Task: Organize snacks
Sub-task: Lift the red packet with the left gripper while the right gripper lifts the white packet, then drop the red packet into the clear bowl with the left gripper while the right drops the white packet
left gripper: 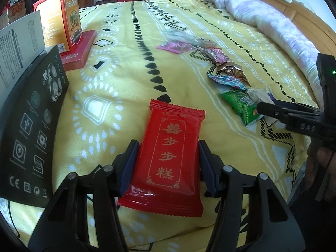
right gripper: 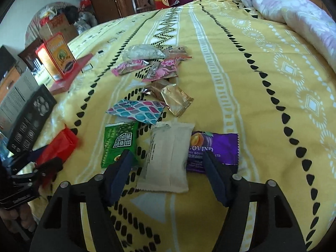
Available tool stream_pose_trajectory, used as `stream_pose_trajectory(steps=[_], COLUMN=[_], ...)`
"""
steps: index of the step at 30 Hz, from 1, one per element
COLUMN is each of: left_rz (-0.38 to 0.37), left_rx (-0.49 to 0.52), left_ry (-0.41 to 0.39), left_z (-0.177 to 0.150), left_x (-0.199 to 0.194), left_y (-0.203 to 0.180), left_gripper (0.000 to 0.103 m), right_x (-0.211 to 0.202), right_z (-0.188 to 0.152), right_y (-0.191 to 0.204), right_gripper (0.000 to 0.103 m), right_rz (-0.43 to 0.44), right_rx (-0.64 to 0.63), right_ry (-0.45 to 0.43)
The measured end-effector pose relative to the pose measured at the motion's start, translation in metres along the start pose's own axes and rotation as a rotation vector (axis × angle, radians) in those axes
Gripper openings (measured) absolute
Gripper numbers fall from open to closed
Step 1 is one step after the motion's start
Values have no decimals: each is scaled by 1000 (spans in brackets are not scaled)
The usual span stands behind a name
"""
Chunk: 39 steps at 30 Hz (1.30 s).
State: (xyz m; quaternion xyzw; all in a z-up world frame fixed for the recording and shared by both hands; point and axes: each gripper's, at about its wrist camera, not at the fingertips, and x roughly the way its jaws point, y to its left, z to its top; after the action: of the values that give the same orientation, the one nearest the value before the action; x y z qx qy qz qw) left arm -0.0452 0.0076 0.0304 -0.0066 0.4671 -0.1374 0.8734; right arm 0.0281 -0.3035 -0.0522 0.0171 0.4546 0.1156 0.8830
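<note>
A red snack packet (left gripper: 170, 153) with gold characters lies lengthwise between the jaws of my left gripper (left gripper: 168, 157), whose pads press on its two long sides. It rests on the yellow bedspread (left gripper: 117, 79). In the right wrist view my right gripper (right gripper: 168, 160) hovers open over a beige packet (right gripper: 166, 157), with a gap on each side. A green packet (right gripper: 119, 142) sits to the left of the beige one and a purple packet (right gripper: 212, 147) to the right. Farther off lie a blue-and-pink packet (right gripper: 138, 109), gold packets (right gripper: 176, 98), pink packets (right gripper: 147, 67) and a grey pouch (right gripper: 142, 52).
A black box (left gripper: 31, 121) and a white box (left gripper: 19, 46) stand at the left edge of the bed. Behind them an orange-red carton (left gripper: 61, 21) stands on a flat red box (left gripper: 79, 50). A rolled quilt (left gripper: 273, 21) lines the right side. A hand (left gripper: 321, 168) holds the right gripper.
</note>
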Motion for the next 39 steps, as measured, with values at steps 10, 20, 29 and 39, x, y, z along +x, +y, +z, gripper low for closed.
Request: stream_pose_trajectory(steps=[10, 20, 29, 39], left_rz=[-4, -14, 26, 299], left_rx=[9, -5, -88, -379], left_ry=[11, -95, -319, -402], left_z=[5, 23, 62, 40], left_x=[-6, -62, -173, -254], left_y=[2, 12, 57, 220], left_gripper=[54, 53, 53, 53], right_x=[-18, -73, -146, -160], right_z=[1, 23, 89, 151], right_y=[-11, 7, 86, 261], right_gripper=[42, 42, 42, 42], right_rz=[63, 147, 266, 533], right_rx=[41, 50, -63, -232], right_ry=[-22, -141, -311, -347])
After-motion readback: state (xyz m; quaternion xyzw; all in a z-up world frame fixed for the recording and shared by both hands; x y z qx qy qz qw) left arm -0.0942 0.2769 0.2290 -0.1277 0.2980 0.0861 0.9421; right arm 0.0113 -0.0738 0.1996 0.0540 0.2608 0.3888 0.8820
